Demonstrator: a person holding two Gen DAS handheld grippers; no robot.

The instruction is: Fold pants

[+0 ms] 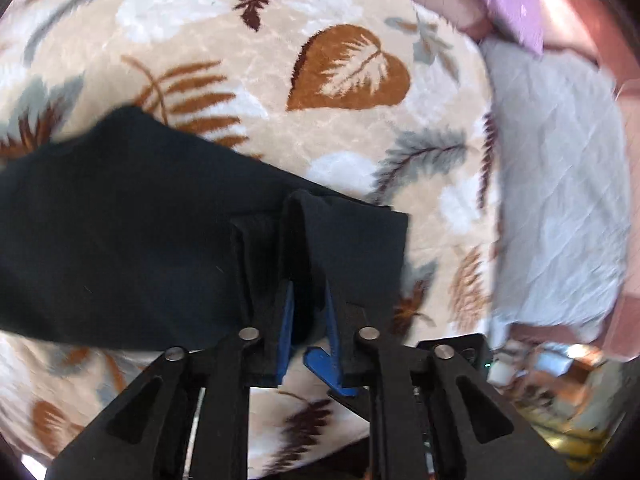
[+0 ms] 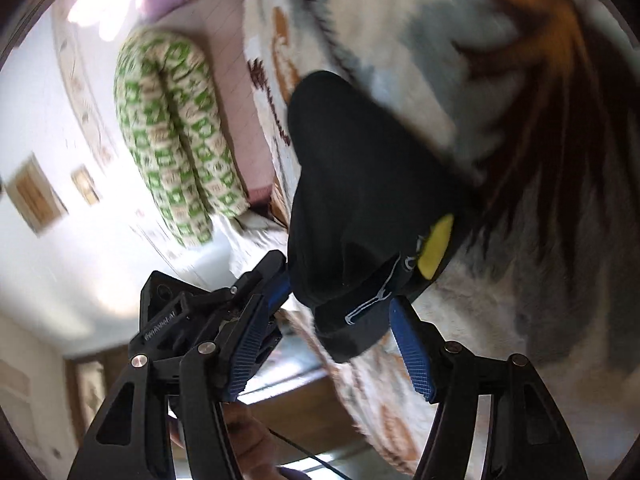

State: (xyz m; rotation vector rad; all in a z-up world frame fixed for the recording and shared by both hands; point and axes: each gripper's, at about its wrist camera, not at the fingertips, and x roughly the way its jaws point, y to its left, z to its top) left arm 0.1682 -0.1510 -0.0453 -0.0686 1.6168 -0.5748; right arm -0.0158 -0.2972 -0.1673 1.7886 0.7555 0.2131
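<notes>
On blanket [image 1: 248,80], one pants [image 1: 120,220], two tools

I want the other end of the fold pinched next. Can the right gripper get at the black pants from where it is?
Probably yes. The right gripper is open, with the bunched end of the pants already reaching in between its blue pads. Nothing lies between them, though the view is blurred.

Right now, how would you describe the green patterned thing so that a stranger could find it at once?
Start at the leaf-patterned blanket covering the bed. Beyond its edge lies a pink surface, and on it rests the long cushion. It alone is green-and-cream checked, doubled into two sausage-like rolls.
</notes>
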